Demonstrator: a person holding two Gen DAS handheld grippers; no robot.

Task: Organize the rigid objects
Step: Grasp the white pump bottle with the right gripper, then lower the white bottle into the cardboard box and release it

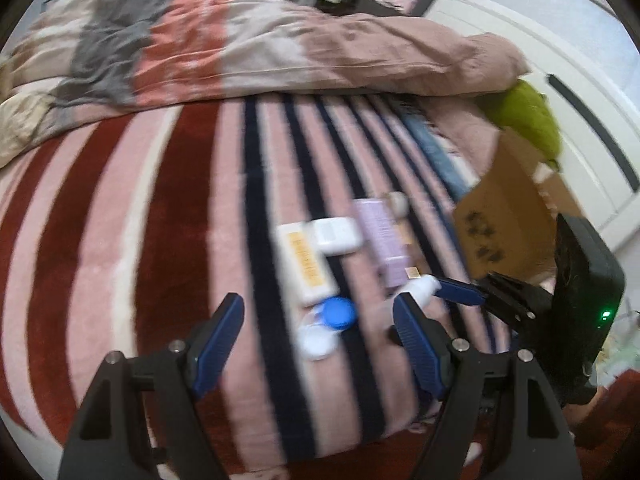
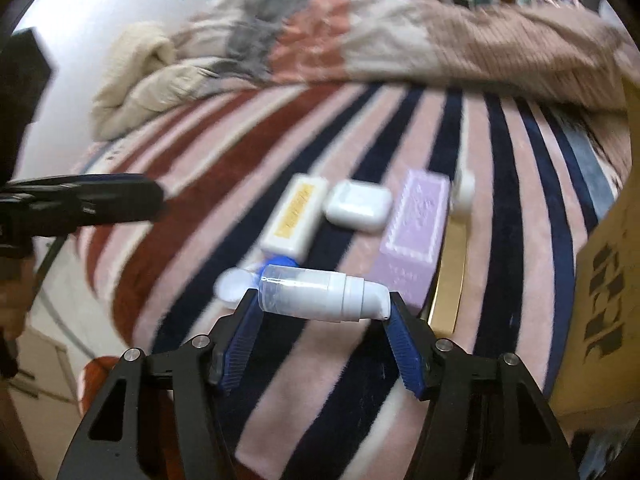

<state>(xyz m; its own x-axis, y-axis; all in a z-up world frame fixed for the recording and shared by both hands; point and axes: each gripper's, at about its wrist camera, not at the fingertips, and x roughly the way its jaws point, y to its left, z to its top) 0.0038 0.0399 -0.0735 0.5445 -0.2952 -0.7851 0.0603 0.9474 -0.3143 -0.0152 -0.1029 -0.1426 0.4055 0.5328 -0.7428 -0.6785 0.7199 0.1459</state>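
Observation:
My right gripper (image 2: pixel 320 300) is shut on a white pump bottle (image 2: pixel 320 294), held lengthwise above the striped blanket (image 2: pixel 460 128); the bottle also shows in the left wrist view (image 1: pixel 420 290). My left gripper (image 1: pixel 318 320) is open and empty, hovering over a blue-and-white contact lens case (image 1: pixel 328 326). Beyond it lie a white tube with yellow print (image 1: pixel 304 264), a white earbud case (image 1: pixel 336 236) and a lilac box (image 1: pixel 384 240). In the right wrist view they are the tube (image 2: pixel 294 216), the earbud case (image 2: pixel 358 206) and the lilac box (image 2: pixel 416 232).
A cardboard box (image 1: pixel 508 216) stands on the bed at the right, also at the right edge of the right wrist view (image 2: pixel 604 280). A rumpled duvet (image 1: pixel 260 44) lies across the far bed. A green cloth (image 1: pixel 532 116) sits behind the box. A white door (image 1: pixel 580 92) is beyond.

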